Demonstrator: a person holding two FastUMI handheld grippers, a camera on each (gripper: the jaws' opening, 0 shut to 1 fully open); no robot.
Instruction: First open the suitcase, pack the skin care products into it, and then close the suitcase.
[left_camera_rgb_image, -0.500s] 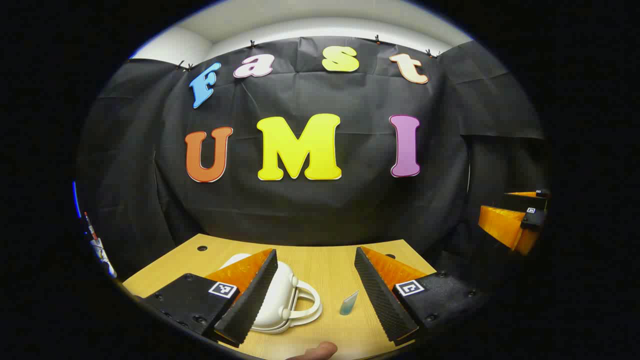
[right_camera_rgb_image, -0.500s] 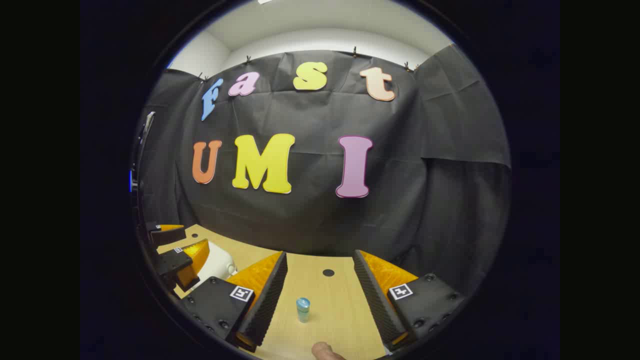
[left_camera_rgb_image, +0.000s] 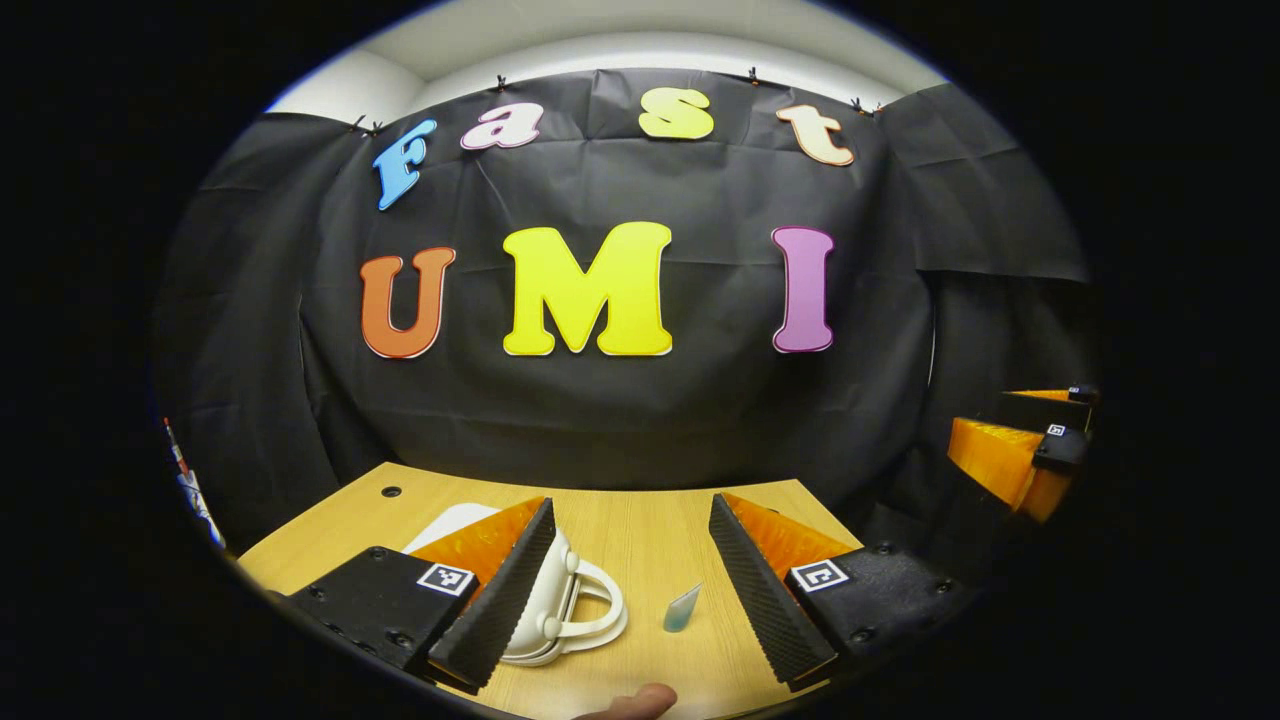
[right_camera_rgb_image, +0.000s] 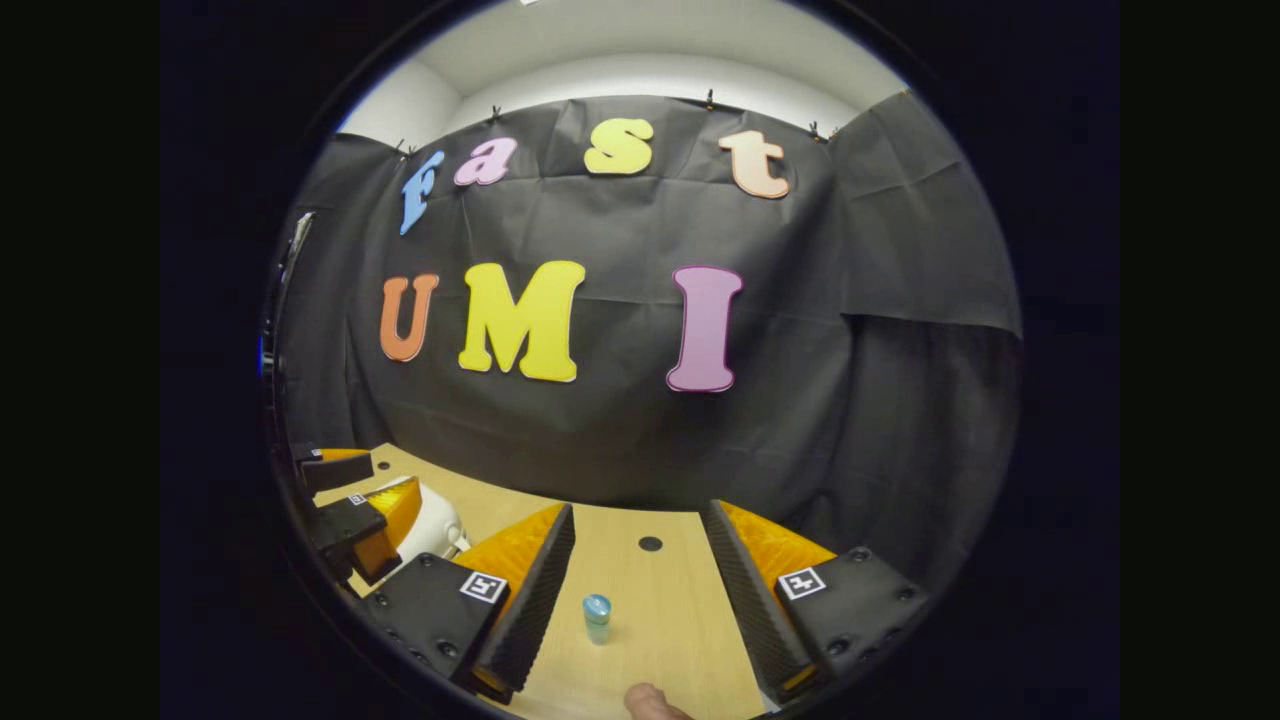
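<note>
In the left gripper view, the left gripper (left_camera_rgb_image: 630, 585) hangs above a pale wood-grain table (left_camera_rgb_image: 640, 520) with its two fingers spread wide and nothing between them. Partly behind its left finger sits a small white hard-shell suitcase with a looped carry handle (left_camera_rgb_image: 570, 610); the lid lies down on the base, so the case is closed, and the handle faces into the gap between the fingers. Just beside the handle, nearer the gripper's right finger but clear of it, stands a small translucent blue skin care tube (left_camera_rgb_image: 682, 608), touching neither the suitcase nor the finger. Far off to this gripper's right, the right gripper (left_camera_rgb_image: 1030, 455) floats beside the table edge.

In the right gripper view, the right gripper (right_camera_rgb_image: 640, 590) is likewise spread apart and empty, held low over the table (right_camera_rgb_image: 680, 620). The blue tube (right_camera_rgb_image: 597, 617) stands upright on the wood between its fingers, closer to the left one, with a gap on both sides. Ahead of the fingertips is a dark round hole (right_camera_rgb_image: 650, 544) in the tabletop. Off to this gripper's left, the left gripper (right_camera_rgb_image: 350, 510) hovers in front of the white suitcase (right_camera_rgb_image: 435, 525). A fingertip (right_camera_rgb_image: 648, 700) of the person shows at the bottom edge.
</note>
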